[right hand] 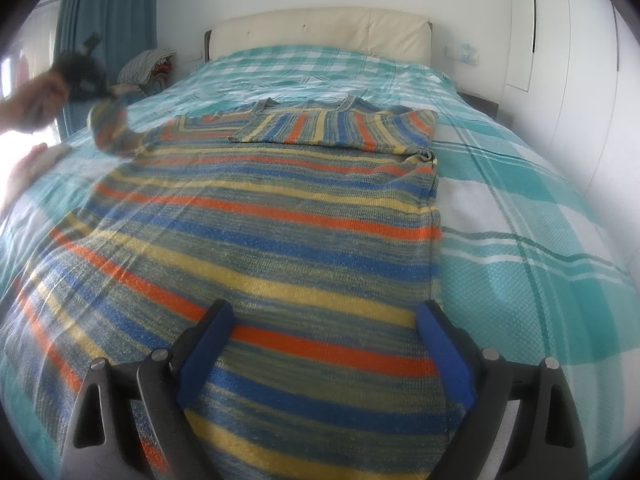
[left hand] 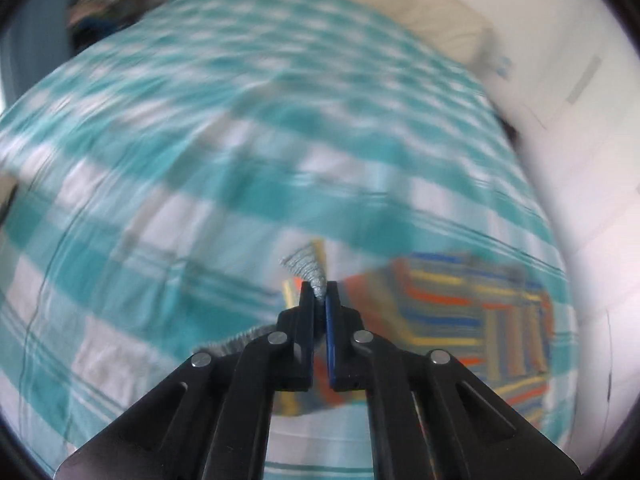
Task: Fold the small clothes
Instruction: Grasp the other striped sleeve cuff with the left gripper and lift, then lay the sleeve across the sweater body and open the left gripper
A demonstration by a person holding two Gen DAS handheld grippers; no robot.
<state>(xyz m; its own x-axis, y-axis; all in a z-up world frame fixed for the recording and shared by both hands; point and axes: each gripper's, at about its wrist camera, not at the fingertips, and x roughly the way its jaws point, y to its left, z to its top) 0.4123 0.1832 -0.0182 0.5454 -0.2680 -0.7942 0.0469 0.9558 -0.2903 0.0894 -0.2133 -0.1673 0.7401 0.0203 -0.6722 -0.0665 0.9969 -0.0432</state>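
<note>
Right wrist view, one striped sweater [right hand: 256, 216], one checked bedspread [right hand: 520, 248], two grippers.

place: home bedroom | bed [right hand: 520, 240] under teal-and-white checked bedspread | cream padded headboard [right hand: 320, 32] | teal curtain [right hand: 108, 12] at left | white wardrobe doors [right hand: 568, 40] at right | clothes pile [right hand: 148, 66] beside bed

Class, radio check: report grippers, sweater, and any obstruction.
Left gripper shut on sleeve cuff, lifted. Right gripper open above striped sweater on bed; one sleeve already folded across. No obstruction seen.
</note>
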